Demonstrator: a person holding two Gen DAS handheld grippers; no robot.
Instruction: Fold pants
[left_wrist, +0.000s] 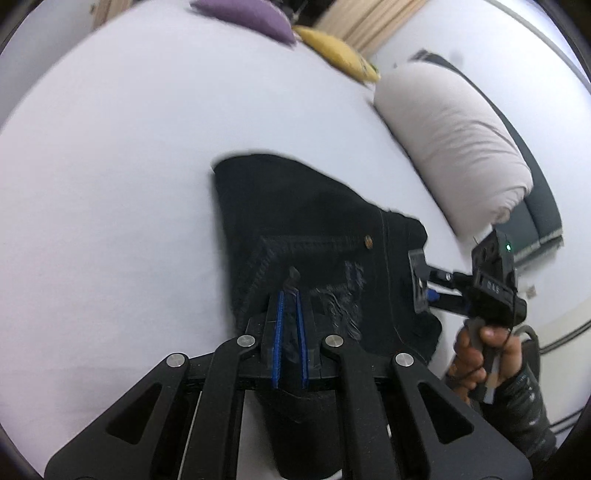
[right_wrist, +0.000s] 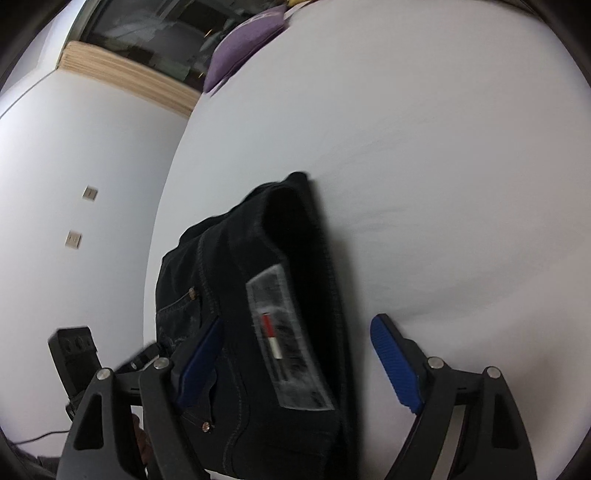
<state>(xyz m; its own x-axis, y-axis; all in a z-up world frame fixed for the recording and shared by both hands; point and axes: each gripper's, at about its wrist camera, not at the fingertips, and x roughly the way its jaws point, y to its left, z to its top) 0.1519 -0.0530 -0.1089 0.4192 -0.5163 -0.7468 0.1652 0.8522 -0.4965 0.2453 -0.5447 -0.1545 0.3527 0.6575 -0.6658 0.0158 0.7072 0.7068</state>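
While the wide white bed sheet (left_wrist: 110, 166) spreads bare to your left and far ahead, the room on your right is tighter: a rolled pale beige quilt (left_wrist: 458, 147) lies along that side, and a purple cushion (left_wrist: 251, 16) and a yellow cushion (left_wrist: 340, 55) sit at the far end. The folded black denim pants (left_wrist: 314, 229) lie near the bed's near edge, right under both tools. Your left gripper (left_wrist: 290, 295) is clamped, its blue pads pinching a ridge of the dark cloth just by the stitched pocket. Your right gripper (right_wrist: 299, 347) stands spread wide, its fingers (right_wrist: 395, 354) straddling the waistband end, the white label (right_wrist: 288, 339) lying between them; one pad touches the denim, the other rests beside the pants over the sheet. From the right wrist view, the bed's edge drops off close on the left, with a white wall (right_wrist: 74, 166) beyond.
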